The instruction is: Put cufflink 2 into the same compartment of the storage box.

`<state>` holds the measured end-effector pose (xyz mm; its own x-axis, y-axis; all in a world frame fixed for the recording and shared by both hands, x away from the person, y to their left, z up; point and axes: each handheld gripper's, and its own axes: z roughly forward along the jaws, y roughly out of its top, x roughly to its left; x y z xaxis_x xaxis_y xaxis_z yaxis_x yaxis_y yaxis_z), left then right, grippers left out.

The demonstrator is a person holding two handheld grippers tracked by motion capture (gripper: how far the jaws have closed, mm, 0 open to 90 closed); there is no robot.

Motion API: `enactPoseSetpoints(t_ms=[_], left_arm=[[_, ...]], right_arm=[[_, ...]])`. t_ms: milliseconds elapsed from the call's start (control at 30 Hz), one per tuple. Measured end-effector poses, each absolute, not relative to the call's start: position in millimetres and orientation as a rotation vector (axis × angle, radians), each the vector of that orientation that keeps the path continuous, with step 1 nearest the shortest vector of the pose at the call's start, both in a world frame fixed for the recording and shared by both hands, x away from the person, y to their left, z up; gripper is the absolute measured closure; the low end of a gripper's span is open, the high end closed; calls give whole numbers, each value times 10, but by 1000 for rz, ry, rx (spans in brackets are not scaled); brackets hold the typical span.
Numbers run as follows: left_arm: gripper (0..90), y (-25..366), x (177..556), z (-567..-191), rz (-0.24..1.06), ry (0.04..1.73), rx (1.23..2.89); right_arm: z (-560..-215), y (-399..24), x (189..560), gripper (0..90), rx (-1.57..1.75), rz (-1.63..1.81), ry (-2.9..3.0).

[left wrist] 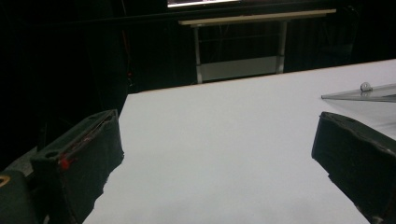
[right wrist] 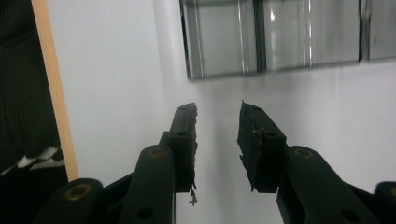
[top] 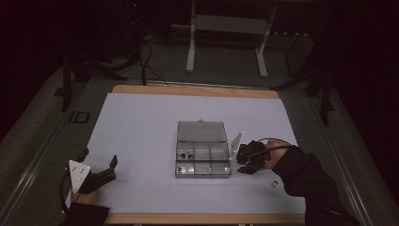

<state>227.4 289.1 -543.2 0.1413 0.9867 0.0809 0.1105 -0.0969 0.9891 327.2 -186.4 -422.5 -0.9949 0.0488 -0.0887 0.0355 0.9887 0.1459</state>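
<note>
Near the middle of the white table [top: 141,122], a clear compartment box [top: 203,162] is seen with its lid [top: 201,131] swung open and laid flat on the far side. The box is divided into 6 compartments in 2 rows of 3. Small dark items [top: 187,154] are visible in the far-left compartment and in the near-left one; what they are cannot be told.

Just beside the box's right edge, the right gripper [top: 241,160] is held by a hand in a dark sleeve [top: 308,179], with its grey three-cornered plate [top: 235,141] tilted up toward the box. In the right gripper view, the right gripper [right wrist: 218,122] is pointed at the box wall [right wrist: 271,37]; its jaws are parted by a narrow gap, and nothing is gripped between them. A small metallic piece [top: 273,183] is seen on the table to the right of the box, near the sleeve.

Well apart from the box, to its left near the table's near edge, the left gripper [top: 113,165] is rested on the table. In the left gripper view, the left gripper [left wrist: 217,149] is seen with jaws spread wide and empty, and the raised lid edge [left wrist: 369,92] is seen at the right.
</note>
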Motion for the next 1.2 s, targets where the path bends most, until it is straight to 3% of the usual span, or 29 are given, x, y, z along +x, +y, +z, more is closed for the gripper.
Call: enactPoseSetpoints(t_ms=[333, 667, 1200], left_arm=[[29, 2891, 2274, -5432, 1113, 1148, 1425], [29, 2891, 2274, -5432, 1114, 1148, 1426], [28, 2887, 2276, -5432, 1115, 1149, 1427]], right_arm=[[-4291, -2149, 3231, 621, 123, 111, 3052], [-4396, -2474, 3238, 581, 411, 131, 3044], [-4766, -2915, 3198, 580, 681, 77, 3024]])
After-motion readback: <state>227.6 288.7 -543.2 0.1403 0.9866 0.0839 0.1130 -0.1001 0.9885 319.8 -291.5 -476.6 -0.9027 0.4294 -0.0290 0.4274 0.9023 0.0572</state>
